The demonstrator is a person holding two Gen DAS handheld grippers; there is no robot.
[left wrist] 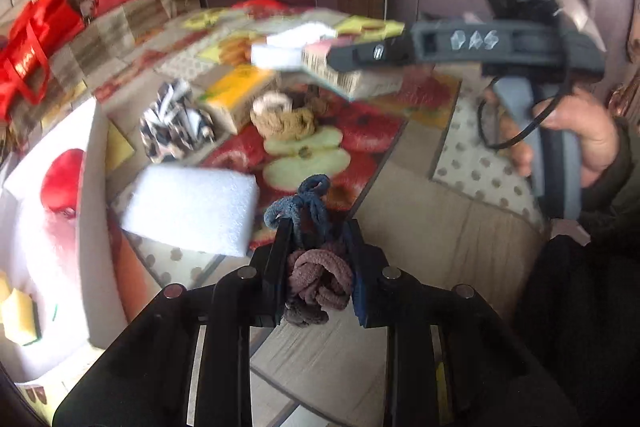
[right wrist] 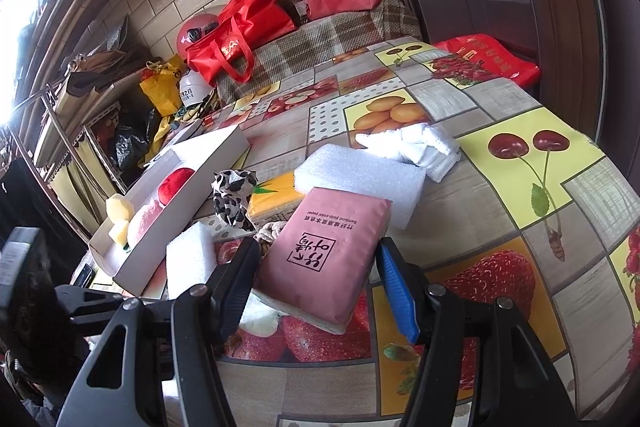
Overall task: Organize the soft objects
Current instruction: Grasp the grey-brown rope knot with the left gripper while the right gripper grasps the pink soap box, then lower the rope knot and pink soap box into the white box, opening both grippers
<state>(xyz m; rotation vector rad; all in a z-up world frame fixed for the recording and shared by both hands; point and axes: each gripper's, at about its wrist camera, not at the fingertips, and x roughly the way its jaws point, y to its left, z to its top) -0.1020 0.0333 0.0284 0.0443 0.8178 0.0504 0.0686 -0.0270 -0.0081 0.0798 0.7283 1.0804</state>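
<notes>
My left gripper [left wrist: 316, 227] is shut on a bundle of hair ties [left wrist: 320, 283]: a mauve one and a dark one sit between the pads, and a blue one [left wrist: 310, 201] sticks out past the tips. My right gripper [right wrist: 318, 247] is shut on a pink tissue pack [right wrist: 324, 259], which it holds tilted above the fruit-print tablecloth [right wrist: 520, 195]. In the left wrist view that right gripper [left wrist: 360, 61] hangs over the far side of the table with the pack [left wrist: 360, 79], gripped by a person's hand [left wrist: 580, 135].
A white box [right wrist: 208, 147] at the left holds a red soft thing [right wrist: 175, 183] and yellow sponges [right wrist: 118, 207]. On the table lie white foam blocks [right wrist: 360, 175], a yellow tissue pack [right wrist: 276, 195], a black-and-white scrunchie [right wrist: 234, 195], beige hair ties [left wrist: 284, 119] and white cloth [right wrist: 416, 147]. Red bags [right wrist: 236, 39] stand behind.
</notes>
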